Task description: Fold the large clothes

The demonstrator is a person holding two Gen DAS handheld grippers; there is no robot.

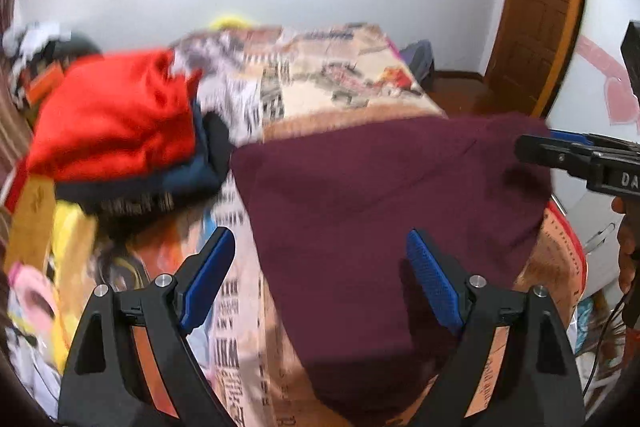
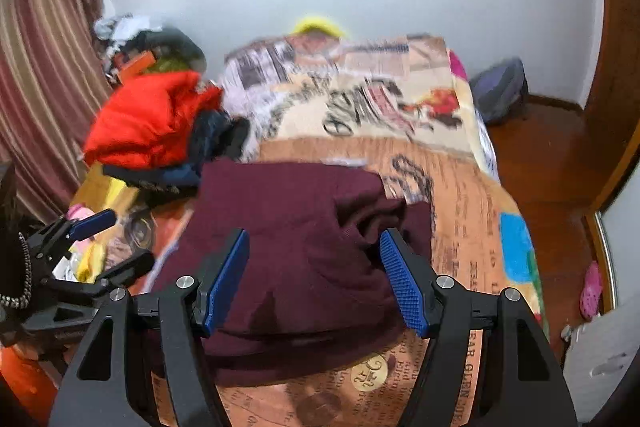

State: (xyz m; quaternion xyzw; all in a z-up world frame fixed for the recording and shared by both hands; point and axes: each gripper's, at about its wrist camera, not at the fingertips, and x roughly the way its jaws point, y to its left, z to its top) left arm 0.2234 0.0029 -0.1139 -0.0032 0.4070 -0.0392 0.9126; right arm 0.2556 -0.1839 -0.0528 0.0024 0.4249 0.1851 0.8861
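A maroon garment (image 1: 384,211) lies folded on the patterned bedspread (image 1: 332,83). My left gripper (image 1: 320,267) hovers over its near left part, jaws wide open, with nothing pinched between the blue pads. In the right wrist view the same garment (image 2: 296,227) has a bunched fold near its right side. My right gripper (image 2: 314,267) stands open above it, and its pads do not press the cloth. From the left wrist view the right gripper (image 1: 536,151) reaches in at the garment's far right corner. The left gripper (image 2: 120,239) shows open at the left edge.
A stack of clothes topped by a red garment (image 2: 148,119) sits on the bed's left, with dark items under it. More clutter (image 2: 140,43) lies behind it by a striped curtain (image 2: 44,75). Wooden floor (image 2: 552,155) and a dark bag (image 2: 500,91) are to the right.
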